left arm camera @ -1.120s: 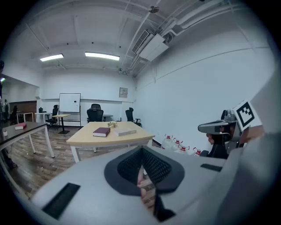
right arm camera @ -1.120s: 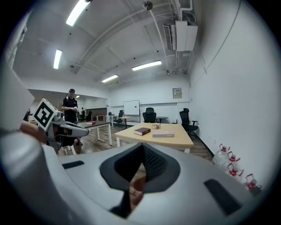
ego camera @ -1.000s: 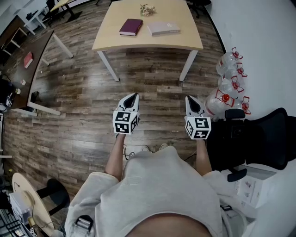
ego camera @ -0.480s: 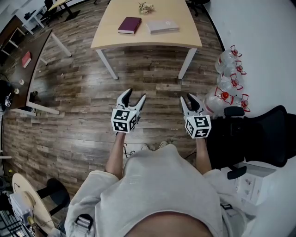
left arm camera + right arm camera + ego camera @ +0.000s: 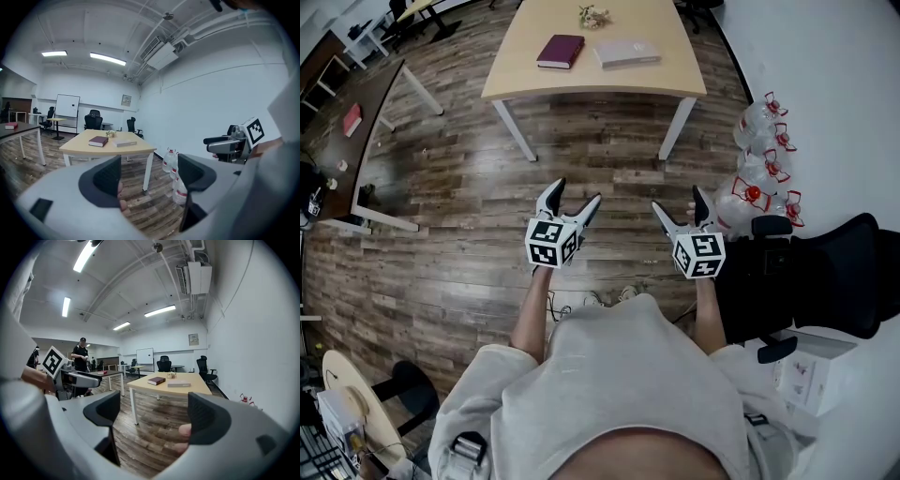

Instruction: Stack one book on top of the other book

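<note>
1. Head view: a dark maroon hardback book [image 5: 561,51] and a pale grey flat book [image 5: 627,52] lie side by side, just apart, on the light wooden table [image 5: 581,82], maroon to the left.
2. Both books sit well ahead of the left gripper [image 5: 577,193] and the right gripper [image 5: 679,199], which hang over the plank floor.
3. Each gripper's jaws have just been opening and now stand spread wide, with nothing between them.
4. The maroon book lines up with the left gripper and the grey one with the right; the grey book's long axis runs across the table.
5. Clear plastic water jugs with red caps [image 5: 759,159] stand by the wall on the right; I cannot tell their fill.
</note>
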The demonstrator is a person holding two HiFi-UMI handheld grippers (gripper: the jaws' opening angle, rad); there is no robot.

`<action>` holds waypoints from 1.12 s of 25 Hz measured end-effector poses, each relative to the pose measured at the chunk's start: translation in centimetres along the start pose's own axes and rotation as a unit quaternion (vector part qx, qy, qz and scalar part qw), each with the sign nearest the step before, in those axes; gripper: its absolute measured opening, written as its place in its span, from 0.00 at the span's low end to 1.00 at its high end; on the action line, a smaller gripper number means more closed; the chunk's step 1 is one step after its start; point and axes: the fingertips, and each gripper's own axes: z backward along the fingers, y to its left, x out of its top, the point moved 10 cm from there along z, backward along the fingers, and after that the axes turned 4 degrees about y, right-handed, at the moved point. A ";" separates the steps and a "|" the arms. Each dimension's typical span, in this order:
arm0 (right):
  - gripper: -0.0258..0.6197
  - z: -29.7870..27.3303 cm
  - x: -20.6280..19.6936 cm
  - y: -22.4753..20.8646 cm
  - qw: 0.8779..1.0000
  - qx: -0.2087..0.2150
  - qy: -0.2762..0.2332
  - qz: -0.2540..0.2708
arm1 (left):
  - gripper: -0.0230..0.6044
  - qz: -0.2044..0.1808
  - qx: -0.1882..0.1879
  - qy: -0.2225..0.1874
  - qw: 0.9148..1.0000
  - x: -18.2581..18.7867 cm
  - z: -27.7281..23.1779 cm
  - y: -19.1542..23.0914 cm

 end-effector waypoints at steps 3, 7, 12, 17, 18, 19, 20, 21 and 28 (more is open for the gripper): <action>0.72 0.3 -0.3 -0.7 1.000 -0.003 -0.002 -0.002 | 0.63 -0.002 0.003 0.000 1.000 0.0 -0.3 -0.5; 0.71 0.4 -0.6 -1.4 1.000 -0.004 0.001 -0.002 | 0.63 -0.005 0.005 0.004 1.000 0.1 -0.5 -0.8; 0.71 0.7 -0.7 -2.7 1.000 -0.005 0.004 -0.001 | 0.63 -0.005 0.009 0.007 1.000 0.2 -1.4 -1.7; 0.70 0.7 -0.9 -4.6 1.000 -0.004 0.005 -0.002 | 0.63 -0.005 0.009 0.010 1.000 0.4 -2.9 -2.9; 0.70 0.7 -0.9 -5.0 1.000 -0.002 0.005 -0.002 | 0.63 -0.005 0.010 0.009 1.000 0.4 -3.3 -3.2; 0.69 0.7 -0.9 -5.4 1.000 0.000 0.006 -0.002 | 0.63 -0.005 0.010 0.008 1.000 0.6 -3.6 -3.6; 0.69 0.6 -1.0 -5.9 1.000 0.003 0.006 -0.003 | 0.63 -0.005 0.011 0.008 1.000 0.7 -4.0 -3.8; 0.69 0.6 -0.9 -6.3 1.000 0.005 0.005 -0.003 | 0.63 -0.004 0.012 0.007 1.000 0.8 -4.3 -4.1; 0.68 0.3 -1.1 -8.9 1.000 0.013 0.007 -0.002 | 0.63 0.000 0.018 0.011 1.000 1.0 -6.5 -5.4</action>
